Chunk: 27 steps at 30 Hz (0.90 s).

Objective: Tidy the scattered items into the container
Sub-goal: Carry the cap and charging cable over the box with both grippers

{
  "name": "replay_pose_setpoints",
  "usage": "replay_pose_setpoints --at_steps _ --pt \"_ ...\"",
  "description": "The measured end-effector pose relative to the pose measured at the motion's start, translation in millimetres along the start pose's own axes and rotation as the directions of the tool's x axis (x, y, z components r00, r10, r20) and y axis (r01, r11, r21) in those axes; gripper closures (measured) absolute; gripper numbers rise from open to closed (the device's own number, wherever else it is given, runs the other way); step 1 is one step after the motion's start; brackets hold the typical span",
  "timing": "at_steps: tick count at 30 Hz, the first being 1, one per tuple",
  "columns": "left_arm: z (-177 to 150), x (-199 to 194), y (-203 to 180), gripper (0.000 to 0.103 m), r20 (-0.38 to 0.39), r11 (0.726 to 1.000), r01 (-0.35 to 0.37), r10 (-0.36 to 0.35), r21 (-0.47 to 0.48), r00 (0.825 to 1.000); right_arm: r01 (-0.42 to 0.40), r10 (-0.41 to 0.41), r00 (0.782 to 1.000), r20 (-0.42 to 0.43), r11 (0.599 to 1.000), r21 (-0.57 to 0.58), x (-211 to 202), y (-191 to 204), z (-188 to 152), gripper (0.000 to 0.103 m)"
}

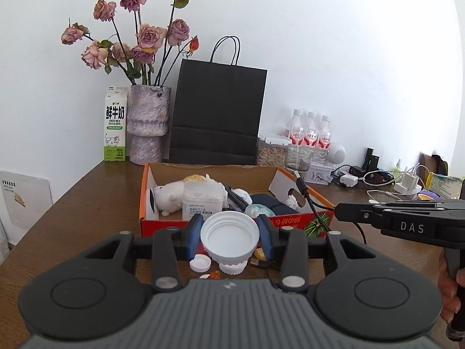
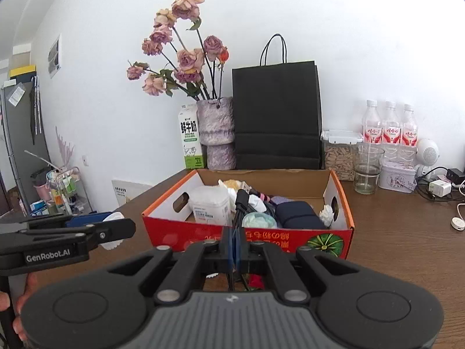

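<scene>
While the left gripper [image 1: 229, 234] clamps a white lid [image 1: 229, 240] above the surface [image 1: 87, 218], the right gripper [image 2: 235, 244] is clenched on a black cable [image 2: 241, 203], both just short of the box [image 2: 261, 238], seemingly carried there for dropping in.

Both views are evenly and brightly lit by soft daylight; the white wall [image 1: 334, 58] is nearly overexposed, shadows are faint, and fisheye curvature with dark corners is seen.

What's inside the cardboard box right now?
In the cardboard box: a cotton-swab tub, white plush toy, navy pouch, crumpled tissue, black cable. Whatever lies beneath them is covered.
</scene>
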<state>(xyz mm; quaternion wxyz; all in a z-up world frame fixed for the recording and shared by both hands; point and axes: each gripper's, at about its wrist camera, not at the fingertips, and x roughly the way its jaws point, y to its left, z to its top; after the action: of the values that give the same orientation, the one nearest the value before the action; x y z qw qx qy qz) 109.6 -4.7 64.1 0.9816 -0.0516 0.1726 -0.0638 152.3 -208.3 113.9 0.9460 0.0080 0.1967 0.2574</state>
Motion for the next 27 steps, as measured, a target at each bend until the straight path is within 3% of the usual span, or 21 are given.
replay_pose_setpoints --at_steps 14,27 --pt "48.6 34.7 -17.4 0.062 0.081 0.999 0.038 -0.039 0.017 0.996 0.011 -0.016 0.991 0.135 0.999 0.033 19.2 -23.8 51.0 0.102" --pt "83.6 135.3 -20.0 0.062 0.057 0.998 0.06 -0.06 -0.005 0.997 0.014 -0.024 0.98 0.199 0.999 0.053 92.2 -66.0 96.3 0.102"
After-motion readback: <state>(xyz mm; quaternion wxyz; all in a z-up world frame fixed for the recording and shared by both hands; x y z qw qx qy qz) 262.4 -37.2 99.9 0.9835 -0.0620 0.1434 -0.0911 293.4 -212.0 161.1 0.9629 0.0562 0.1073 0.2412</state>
